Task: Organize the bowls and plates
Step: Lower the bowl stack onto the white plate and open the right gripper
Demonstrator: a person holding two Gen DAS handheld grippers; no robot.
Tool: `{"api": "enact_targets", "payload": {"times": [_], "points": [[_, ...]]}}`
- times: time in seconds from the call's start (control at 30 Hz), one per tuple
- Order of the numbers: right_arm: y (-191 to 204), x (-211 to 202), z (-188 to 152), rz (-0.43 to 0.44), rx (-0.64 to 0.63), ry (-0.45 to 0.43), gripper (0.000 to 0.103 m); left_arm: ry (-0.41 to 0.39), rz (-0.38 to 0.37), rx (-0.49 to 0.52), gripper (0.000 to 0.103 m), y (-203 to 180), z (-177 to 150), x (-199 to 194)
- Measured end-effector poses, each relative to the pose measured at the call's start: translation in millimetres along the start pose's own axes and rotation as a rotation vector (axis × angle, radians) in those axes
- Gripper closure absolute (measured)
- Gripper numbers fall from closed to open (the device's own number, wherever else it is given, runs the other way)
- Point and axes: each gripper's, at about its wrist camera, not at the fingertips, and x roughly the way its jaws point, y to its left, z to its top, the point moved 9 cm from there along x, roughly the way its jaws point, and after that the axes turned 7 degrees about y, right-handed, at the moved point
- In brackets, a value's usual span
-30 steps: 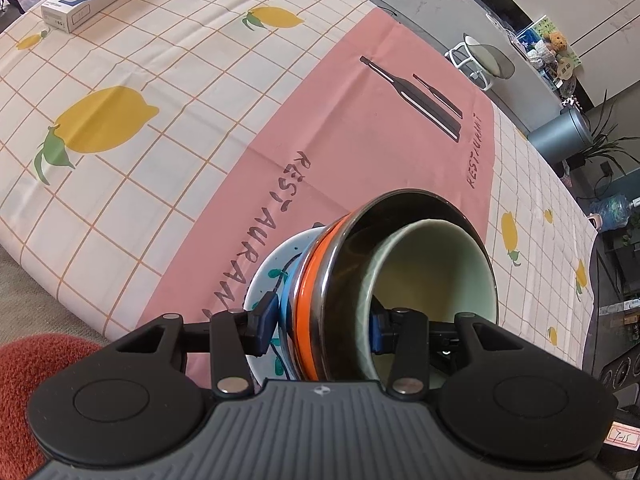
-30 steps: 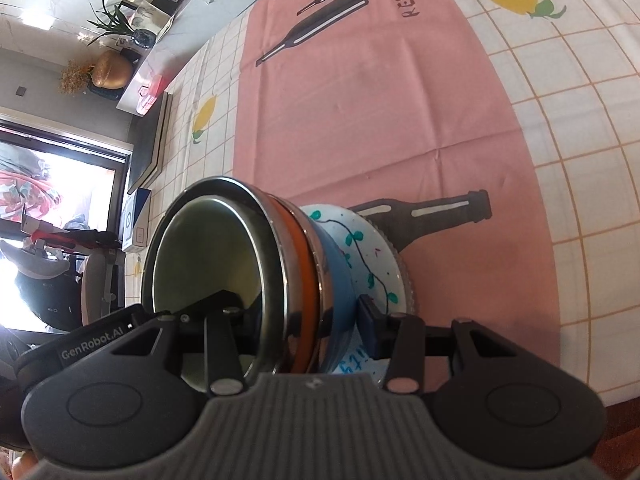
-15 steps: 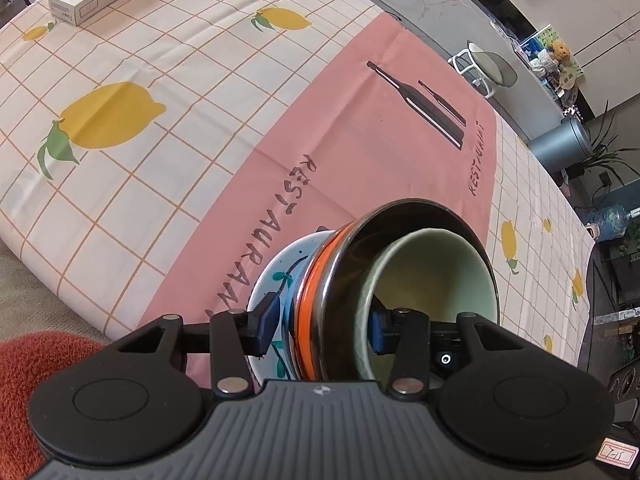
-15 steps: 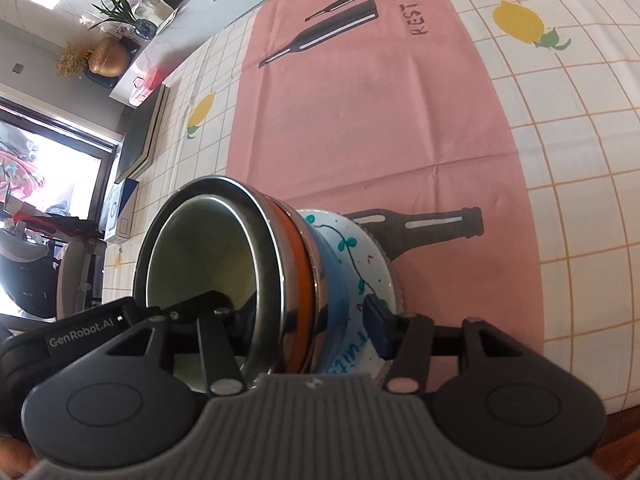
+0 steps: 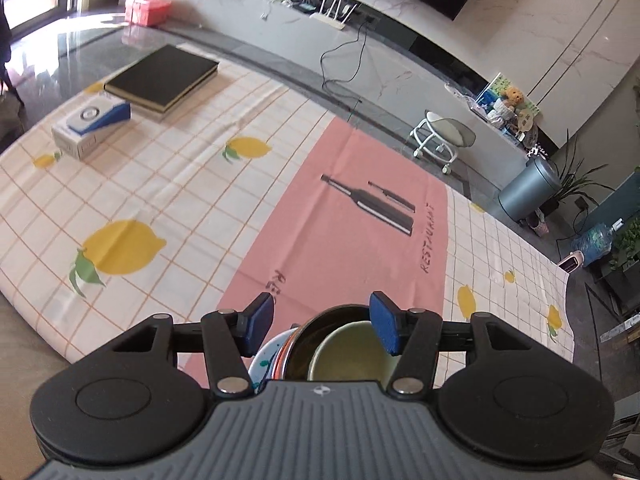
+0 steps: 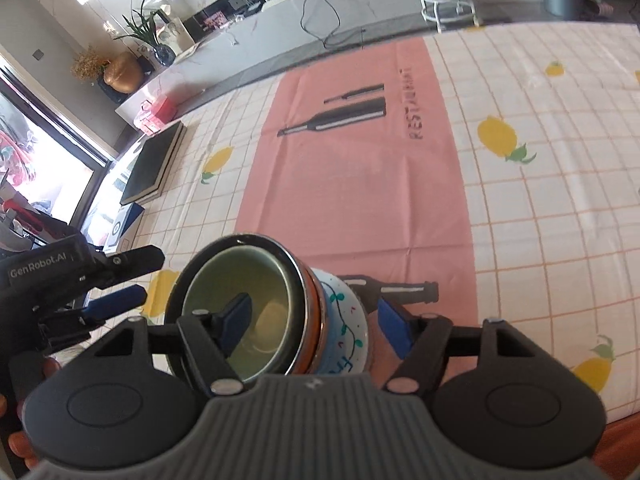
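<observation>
A nested stack stands near the table's front edge: a pale green bowl (image 6: pixel 248 300) inside a steel bowl with an orange band (image 6: pixel 310 320), on a white plate with painted vines (image 6: pixel 344 320). It also shows low in the left wrist view (image 5: pixel 344 352). My left gripper (image 5: pixel 322 320) is open, lifted above and behind the stack, not touching it. My right gripper (image 6: pixel 316 320) is open, its fingers astride the stack, one blue pad (image 6: pixel 236 316) over the green bowl, the other beside the plate. The left gripper also shows in the right wrist view (image 6: pixel 116 300).
A lemon-print tablecloth with a pink centre strip (image 5: pixel 360 232) covers the table. A black book (image 5: pixel 164 76) and a white-blue box (image 5: pixel 90 124) lie at the far left. A stool (image 5: pixel 444 140) and grey bin (image 5: pixel 528 184) stand beyond the table.
Both grippers have opened and let go of the stack. The left one has pulled back and up; the right one has tilted up and stays around the stack.
</observation>
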Motion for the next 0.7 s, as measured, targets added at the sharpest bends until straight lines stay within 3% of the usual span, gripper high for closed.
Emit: {"api": "enact_targets", "payload": {"times": [0.17, 0.37, 0.53, 0.7], "points": [[6, -49, -4, -0.072, -0.098, -0.127, 0.029, -0.176, 0.030, 0.218, 0.038, -29, -1, -56], [14, -102, -22, -0.147, -0.217, -0.272, 0.022, -0.366, 0.104, 0.483, 0.038, -65, -36, -110], [17, -132, -46, -0.157, -0.281, -0.345, 0.018, -0.387, 0.099, 0.554, 0.036, -81, -71, -127], [15, -151, -67, -0.132, -0.331, -0.395, 0.013, -0.350, 0.037, 0.596, 0.023, -90, -100, -118]]}}
